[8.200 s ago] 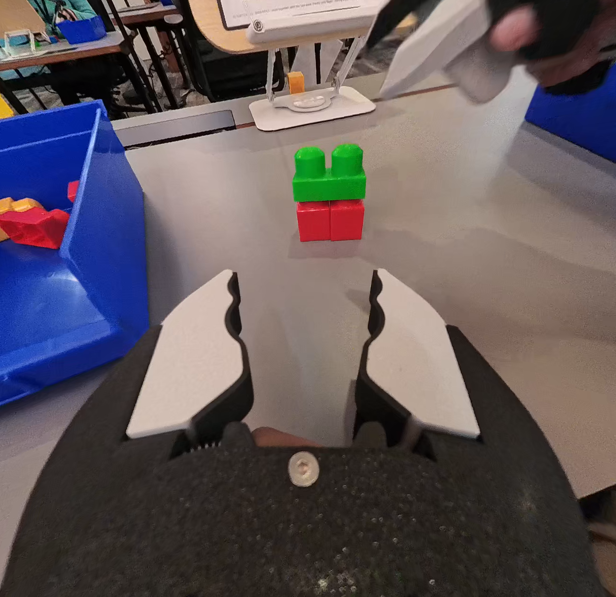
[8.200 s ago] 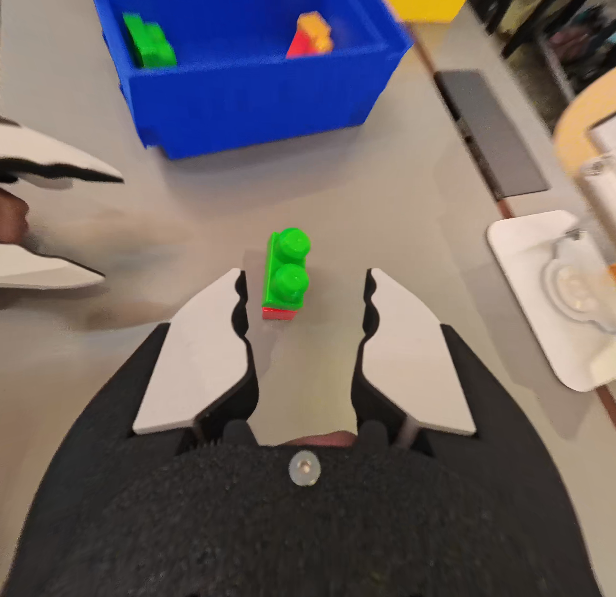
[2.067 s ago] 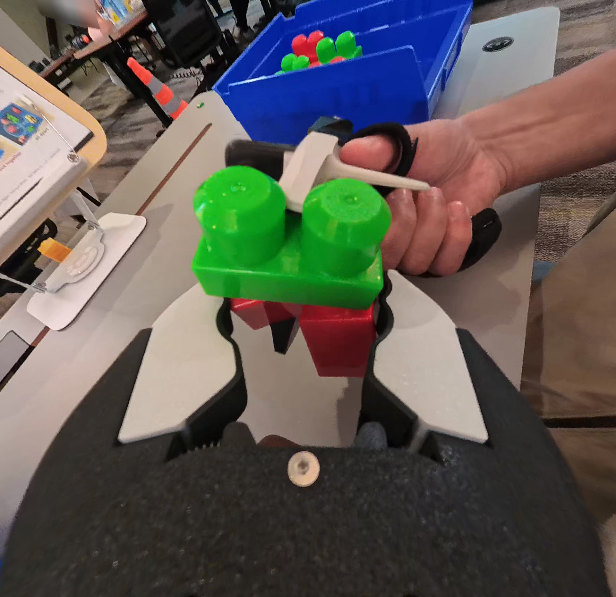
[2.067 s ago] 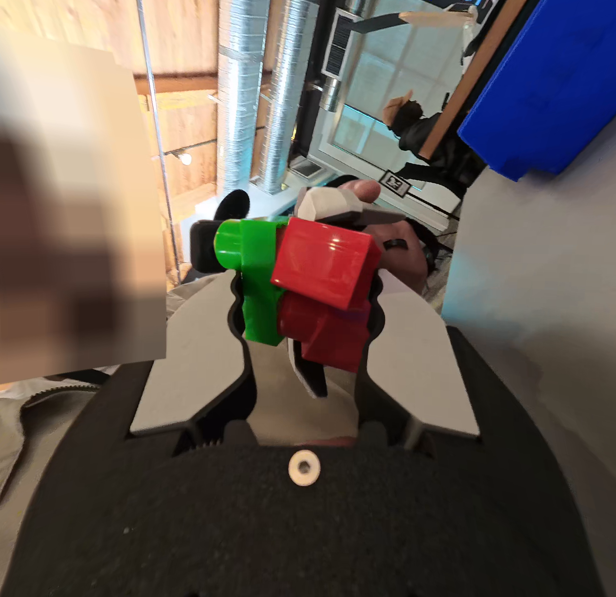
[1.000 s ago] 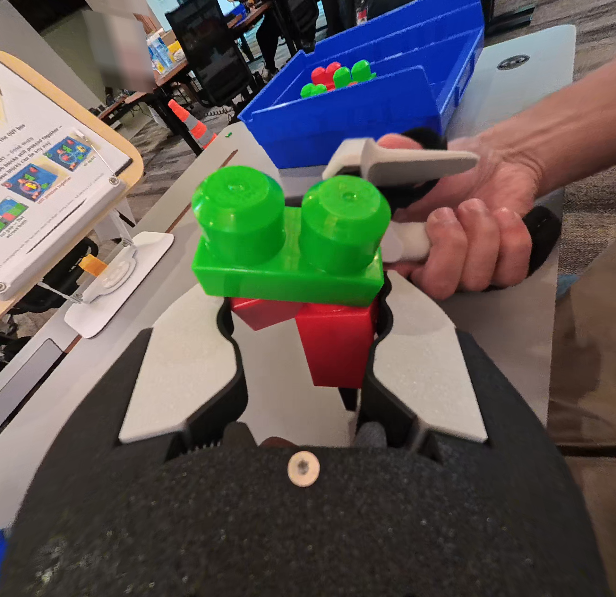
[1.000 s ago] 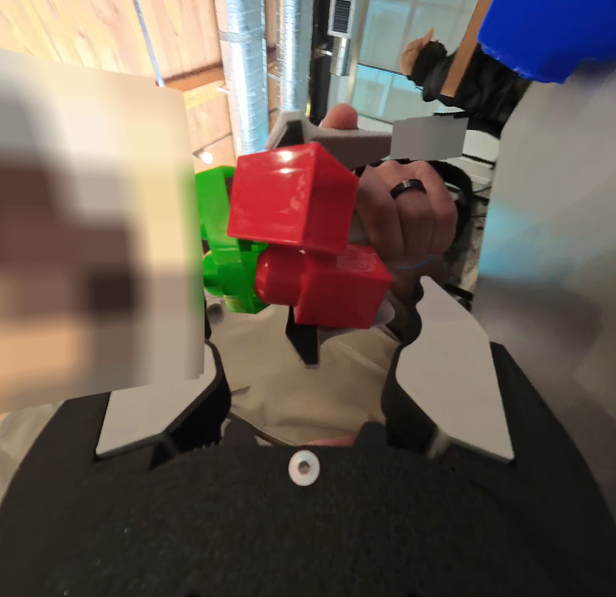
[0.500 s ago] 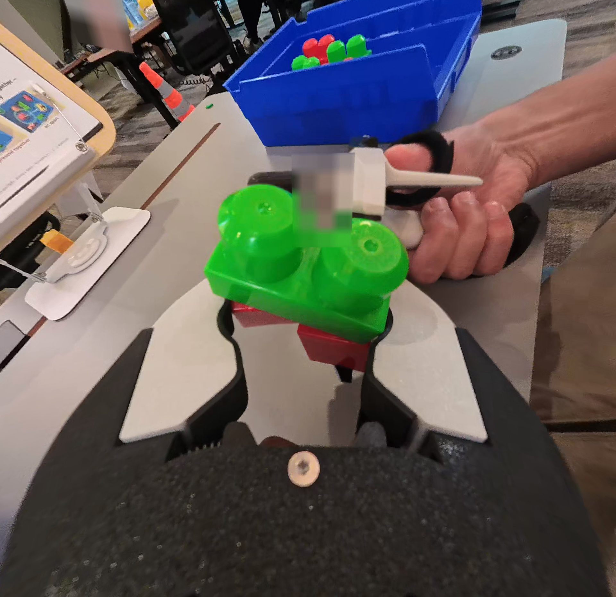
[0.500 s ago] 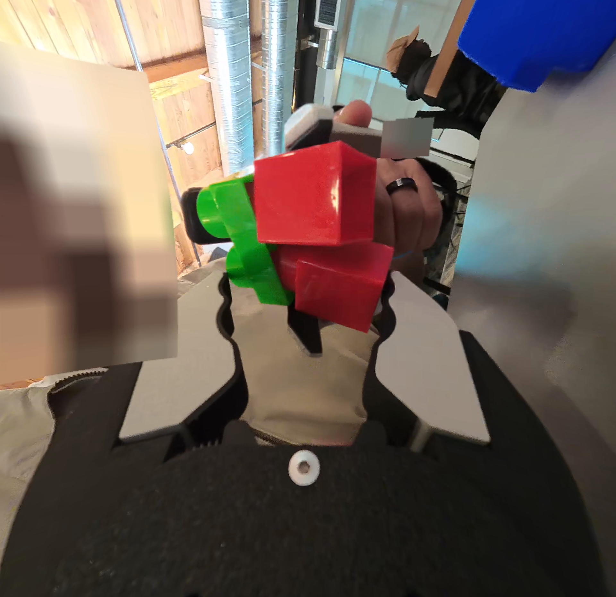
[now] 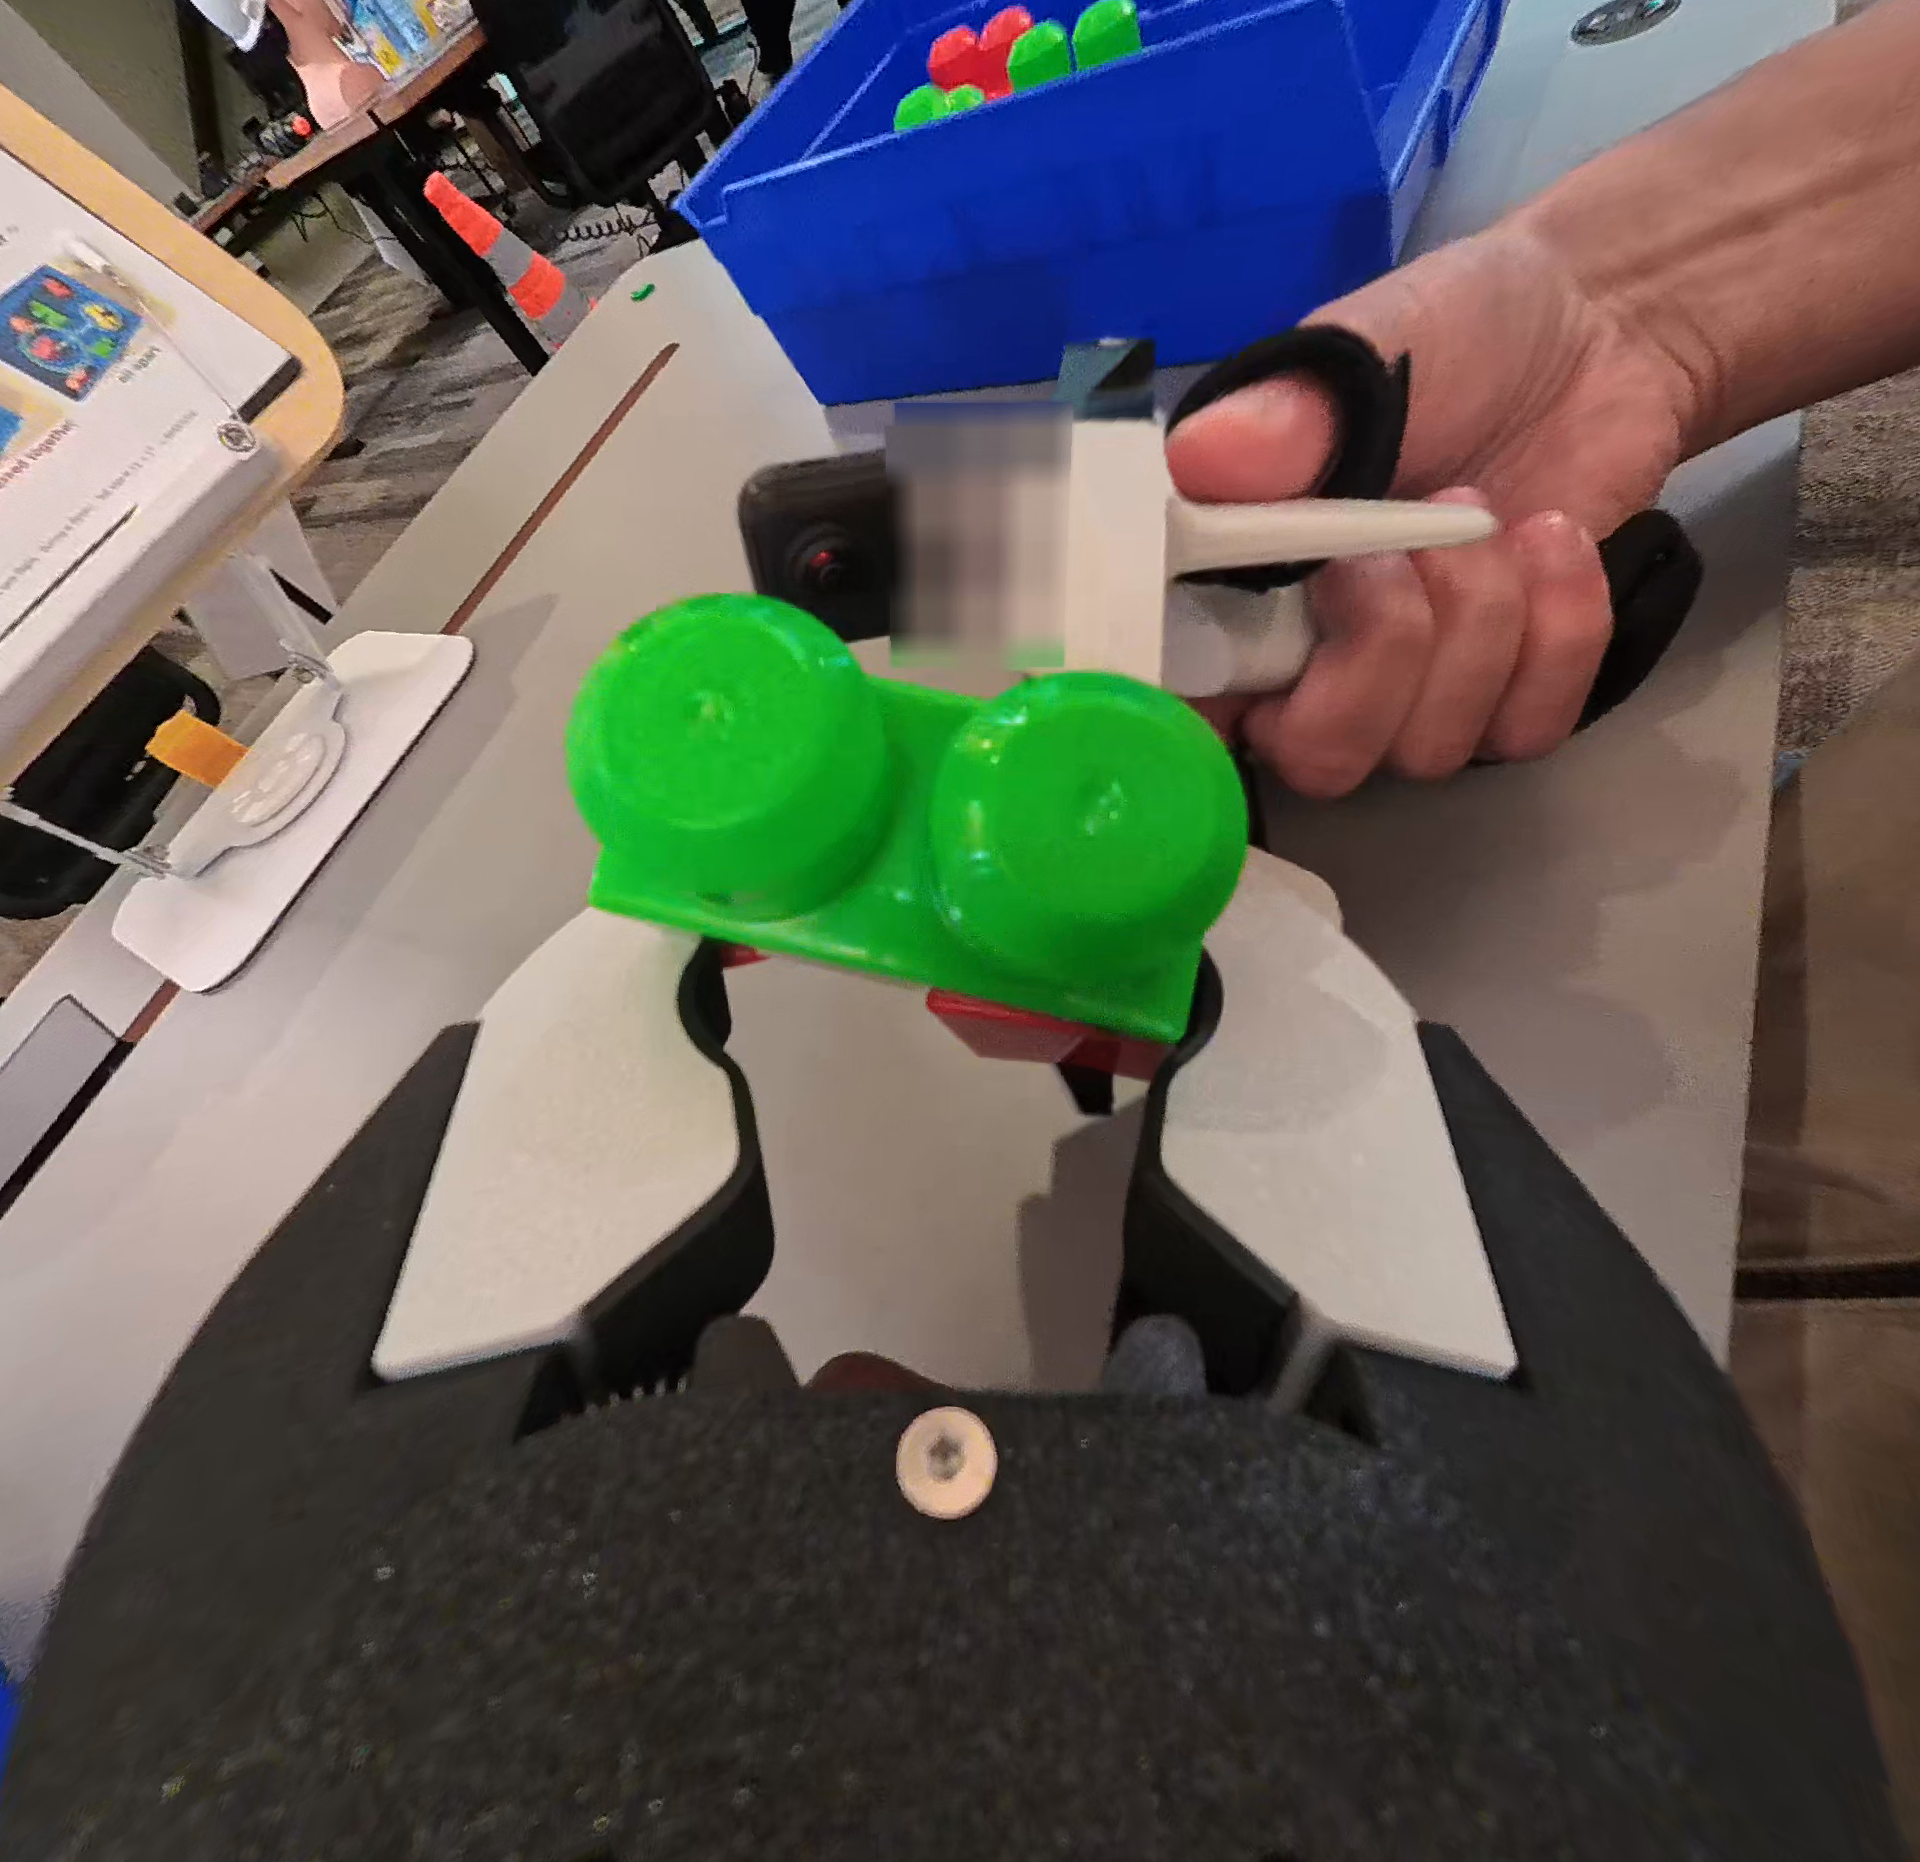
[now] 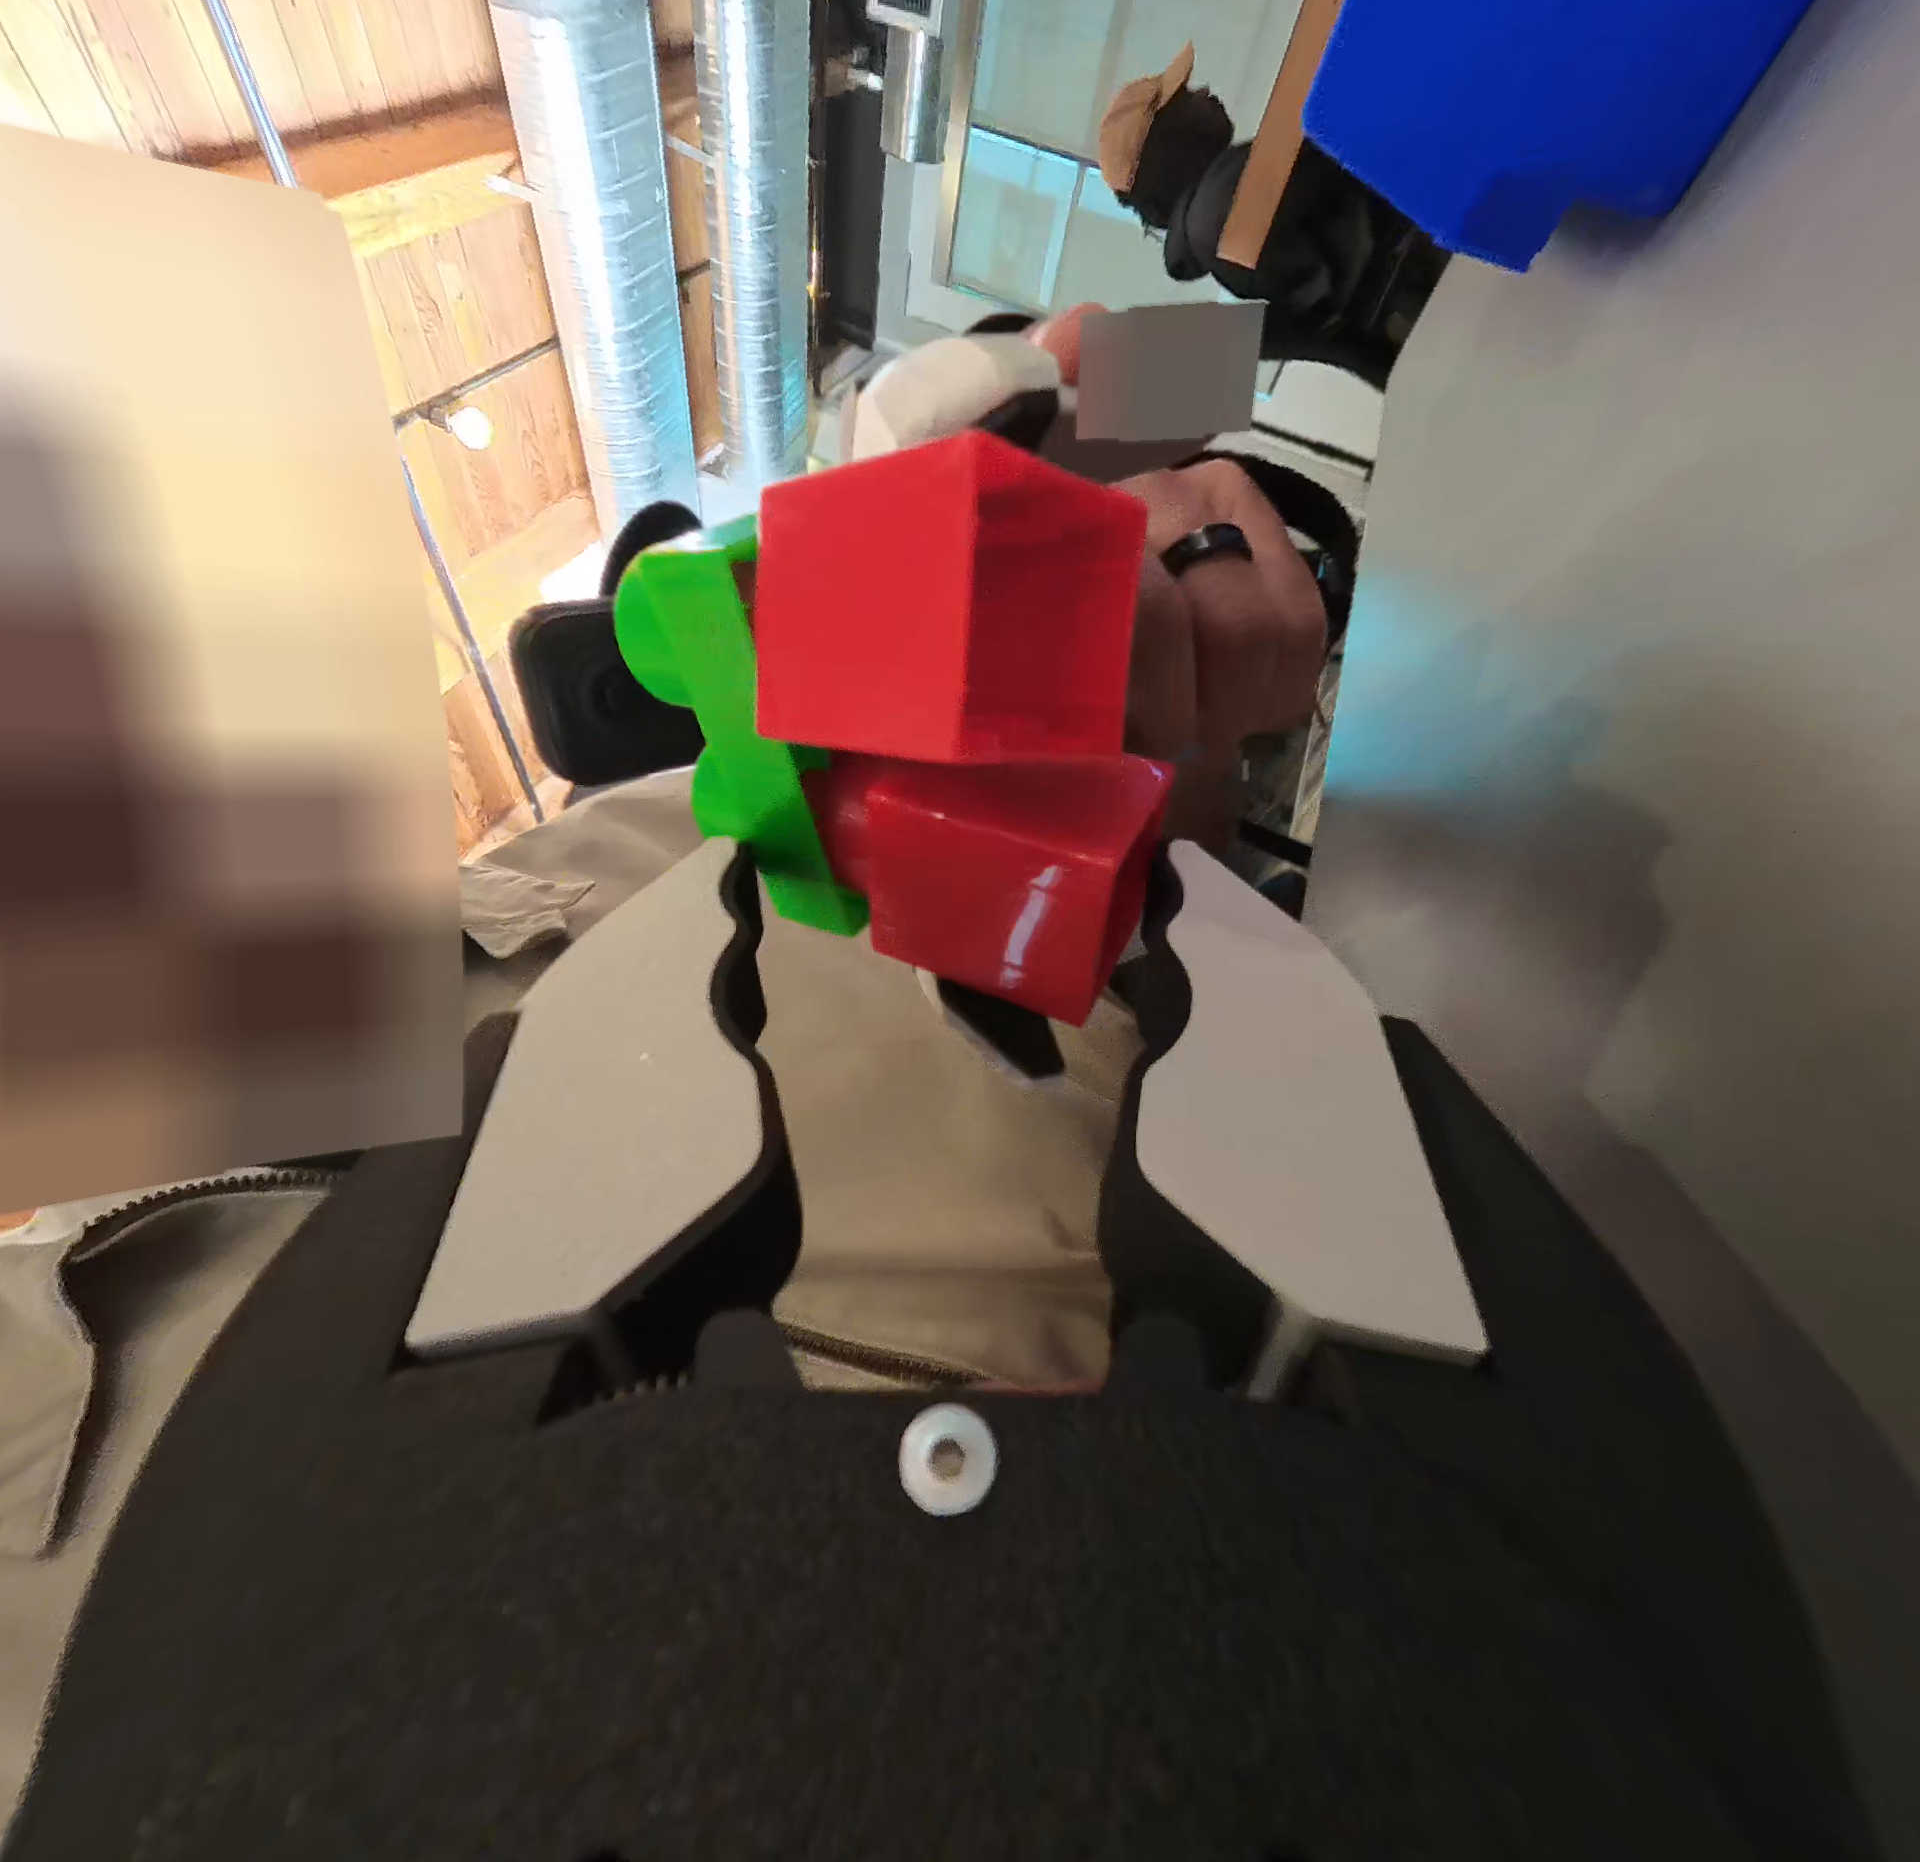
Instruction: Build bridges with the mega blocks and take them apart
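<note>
1. Green plastic fills the middle of the left wrist view: a two-stud green block (image 9: 904,825) sits at the tips of the left claw (image 9: 940,981), studs tilted toward the camera.
2. Left claw fingers are partly closed and press the ends of the green block between their tips, holding it in the air above the grey surface (image 9: 1507,981).
3. Under the green block, slivers of the red blocks (image 9: 1023,1033) peek out at 5 o'clock from its middle.
4. Seen from the right wrist view, two red blocks are plugged side by side into the green block (image 10: 748,763), which lies at their 9 o'clock.
5. Upper red block (image 10: 935,597) shows its hollow underside; the lower red block (image 10: 997,877) sits tilted below it.
6. Right claw (image 10: 945,898) is partly closed, with its right tip against the lower red block and its left tip near the green block's edge; whether it truly pinches is hard to tell through the blur, though it appears to grip.
7. A person's right hand (image 9: 1455,565) holds the other tool at 2 o'clock in the left wrist view.
8. Behind it, at 1 o'clock, stands a blue bin (image 9: 1091,223) holding red and green blocks (image 9: 1008,56).
9. At 9 o'clock a white stand base (image 9: 301,794) rests on the surface under an instruction board (image 9: 114,410).
</note>
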A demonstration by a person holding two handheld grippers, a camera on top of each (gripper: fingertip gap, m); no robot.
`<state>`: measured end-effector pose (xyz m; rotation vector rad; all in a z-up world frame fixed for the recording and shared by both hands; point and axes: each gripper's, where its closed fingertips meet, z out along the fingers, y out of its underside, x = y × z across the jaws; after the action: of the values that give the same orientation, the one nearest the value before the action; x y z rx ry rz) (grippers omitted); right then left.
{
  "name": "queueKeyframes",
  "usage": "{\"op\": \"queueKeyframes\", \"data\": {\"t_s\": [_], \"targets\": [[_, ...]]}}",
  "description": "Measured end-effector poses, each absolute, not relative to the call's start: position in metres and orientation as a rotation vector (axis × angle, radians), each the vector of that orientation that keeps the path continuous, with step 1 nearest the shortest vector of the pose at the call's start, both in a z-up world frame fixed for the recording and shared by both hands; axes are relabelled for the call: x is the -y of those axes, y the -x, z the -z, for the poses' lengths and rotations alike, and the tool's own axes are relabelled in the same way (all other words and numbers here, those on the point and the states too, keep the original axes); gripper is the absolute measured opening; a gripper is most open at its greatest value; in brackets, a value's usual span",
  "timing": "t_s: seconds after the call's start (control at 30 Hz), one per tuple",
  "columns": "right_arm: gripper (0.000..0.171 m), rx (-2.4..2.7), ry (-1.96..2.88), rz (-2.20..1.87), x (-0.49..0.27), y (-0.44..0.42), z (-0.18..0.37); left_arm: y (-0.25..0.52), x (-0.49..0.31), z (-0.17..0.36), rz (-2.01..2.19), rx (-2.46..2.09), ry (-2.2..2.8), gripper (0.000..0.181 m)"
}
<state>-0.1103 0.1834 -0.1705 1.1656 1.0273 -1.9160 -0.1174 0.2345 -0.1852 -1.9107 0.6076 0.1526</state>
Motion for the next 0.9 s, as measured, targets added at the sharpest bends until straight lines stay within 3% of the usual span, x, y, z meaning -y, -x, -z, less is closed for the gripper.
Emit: {"op": "queueKeyframes", "data": {"t_s": [0.33, 0.47, 0.5, 0.53, 0.9], "targets": [[0.071, -1.114, -1.218, 1.898, -0.180, 0.113, 0.175, 0.117, -0.236, 0.192, -0.163, -0.629, 1.926, 0.087], [0.072, -1.125, -1.224, 1.911, -0.181, 0.114, 0.173, 0.116, -0.236, 0.193, -0.153, -0.604, 1.923, 0.081], [0.076, -1.110, -1.217, 1.917, -0.181, 0.114, 0.172, 0.116, -0.234, 0.196, -0.147, -0.613, 1.935, 0.052], [0.079, -1.098, -1.218, 1.925, -0.183, 0.115, 0.170, 0.120, -0.236, 0.195, -0.176, -0.590, 1.921, 0.050], [0.065, -1.054, -1.360, 1.885, -0.200, 0.130, 0.185, 0.130, -0.237, 0.214, -0.073, -0.510, 2.009, 0.050]]}}
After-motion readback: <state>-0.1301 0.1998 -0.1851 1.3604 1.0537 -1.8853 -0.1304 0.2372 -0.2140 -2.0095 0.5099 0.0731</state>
